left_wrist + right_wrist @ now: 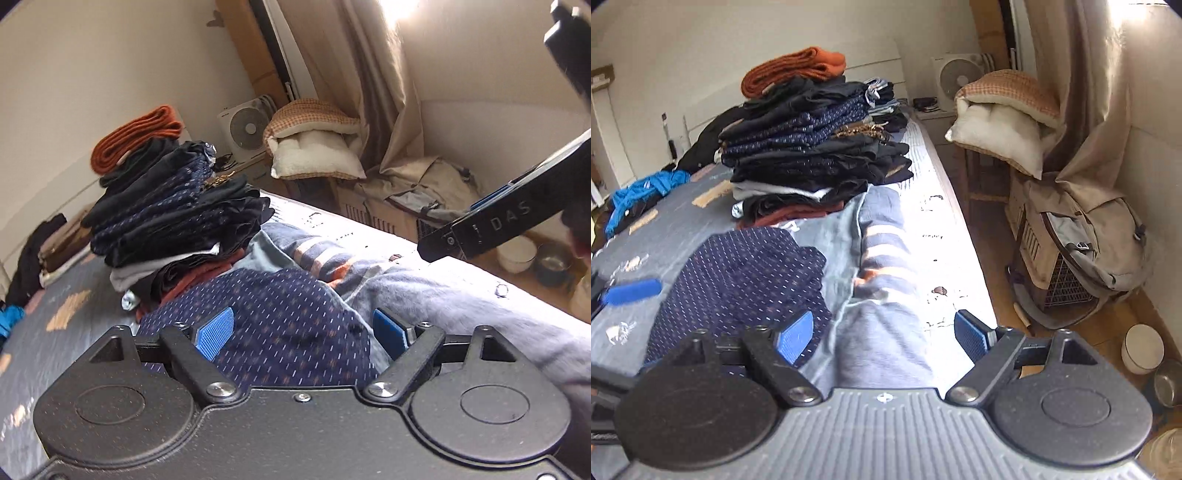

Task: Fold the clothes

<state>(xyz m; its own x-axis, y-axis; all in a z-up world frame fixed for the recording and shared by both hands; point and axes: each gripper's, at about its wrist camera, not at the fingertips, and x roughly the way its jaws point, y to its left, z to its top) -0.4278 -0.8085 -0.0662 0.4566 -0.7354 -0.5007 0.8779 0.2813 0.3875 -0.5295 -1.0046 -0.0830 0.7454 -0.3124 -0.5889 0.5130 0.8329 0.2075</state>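
A navy dotted garment (280,306) (738,280) lies crumpled on the bed (665,225), partly over a grey-blue garment with orange and navy stripes (332,258) (882,258). My left gripper (301,332) hovers just over the navy garment, jaws wide open and pads not pressing on cloth. My right gripper (884,338) is open above the striped garment near the bed's right edge. In the left wrist view the right gripper (498,221) shows at upper right. One blue pad of the left gripper (631,291) shows at the far left of the right wrist view.
A tall stack of folded clothes (177,206) (816,155) topped by an orange knit (794,68) stands further back on the bed. A blue garment (642,195) lies at the left. Beside the bed are pillows (1001,133), a fan (956,79), a backpack (1089,236) and bowls (1141,349).
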